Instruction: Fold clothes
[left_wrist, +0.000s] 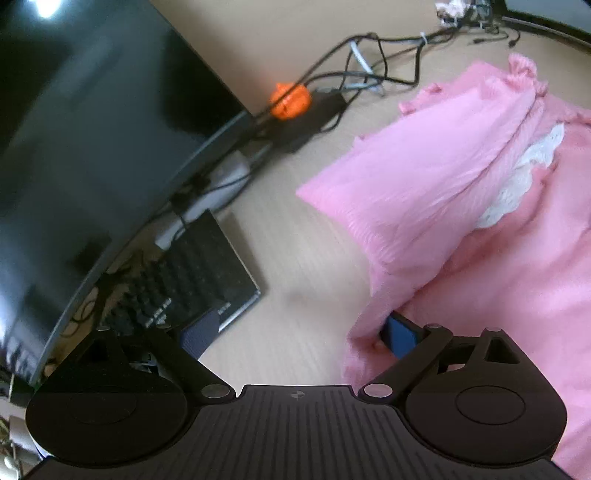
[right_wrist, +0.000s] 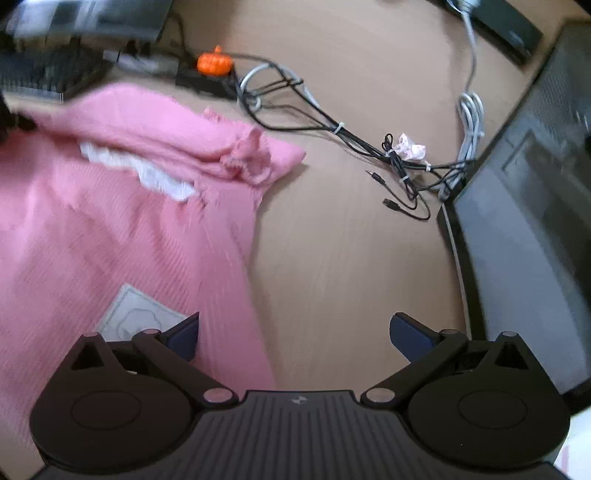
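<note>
A pink knit garment (left_wrist: 461, 221) lies on the wooden desk (left_wrist: 295, 258), one sleeve folded across it and a white lace collar (left_wrist: 517, 184) showing. My left gripper (left_wrist: 297, 336) stands open at the garment's left edge; its right pad (left_wrist: 400, 334) rests against the pink fabric and the left pad hangs over bare desk. In the right wrist view the same garment (right_wrist: 129, 221) fills the left side, with a white label patch (right_wrist: 136, 317). My right gripper (right_wrist: 295, 336) is open over the garment's right edge, left pad (right_wrist: 183, 336) above the fabric, nothing pinched.
A dark monitor (left_wrist: 92, 147) and black keyboard (left_wrist: 199, 280) stand left of the garment. An orange pumpkin figure (left_wrist: 290, 99) and tangled cables (right_wrist: 369, 147) lie behind it. Another screen (right_wrist: 535, 221) borders the desk on the right.
</note>
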